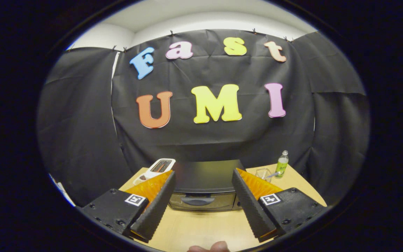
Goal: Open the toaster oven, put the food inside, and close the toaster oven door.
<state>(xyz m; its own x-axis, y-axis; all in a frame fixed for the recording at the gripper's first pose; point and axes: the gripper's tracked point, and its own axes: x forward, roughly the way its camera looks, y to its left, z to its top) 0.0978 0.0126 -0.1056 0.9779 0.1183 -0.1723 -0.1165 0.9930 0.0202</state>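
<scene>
Standing on wooden tabletop (201,227): toaster oven (205,187), dark top, door shut, handle facing the claw (203,187). Claw: fingers spread wide apart, gripping nothing, raised above tabletop; oven just ahead, seen between them. Left of oven: white toaster (157,168). Right of oven: clear glass (263,173); beyond it, green bottle (282,164).

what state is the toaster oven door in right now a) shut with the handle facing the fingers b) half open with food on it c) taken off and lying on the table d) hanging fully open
a: the toaster oven sits ahead of and between the open gripper fingers with its door flat and closed, the handle on its front untouched.
</scene>
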